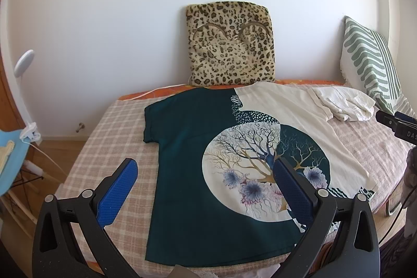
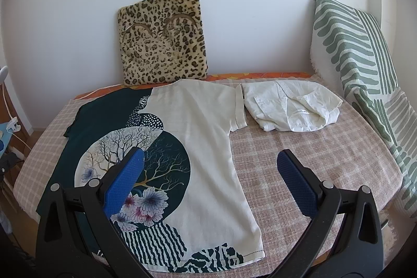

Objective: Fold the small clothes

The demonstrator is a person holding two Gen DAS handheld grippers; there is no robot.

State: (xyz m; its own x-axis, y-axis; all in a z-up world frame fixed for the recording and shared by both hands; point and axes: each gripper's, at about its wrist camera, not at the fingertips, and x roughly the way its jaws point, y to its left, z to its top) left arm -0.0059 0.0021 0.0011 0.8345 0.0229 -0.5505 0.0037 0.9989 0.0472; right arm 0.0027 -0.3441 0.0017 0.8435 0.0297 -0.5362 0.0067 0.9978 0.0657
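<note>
**Both claws released above a flat tee**

The left claw (image 1: 206, 168) hangs with its blue pads spread wide and nothing between them, above the near left part of the tee (image 1: 192, 160). The right claw (image 2: 211, 160) is likewise released and empty, over the tee's (image 2: 208, 147) pale half and the bare blanket (image 2: 299, 137) beside it.

The tee lies spread flat on the bed, hem at the near edge, neck toward the far edge. Its left half is dark green, its right half cream, with a round tree-and-flower print across the middle. Both short sleeves lie out flat.

Just beside the cream sleeve, toward the far right corner, sits a crumpled white shirt (image 2: 292, 106). At the far edge a leopard cushion (image 2: 163, 41) leans against the wall. A green-striped pillow (image 2: 357, 64) stands along the right edge.
</note>
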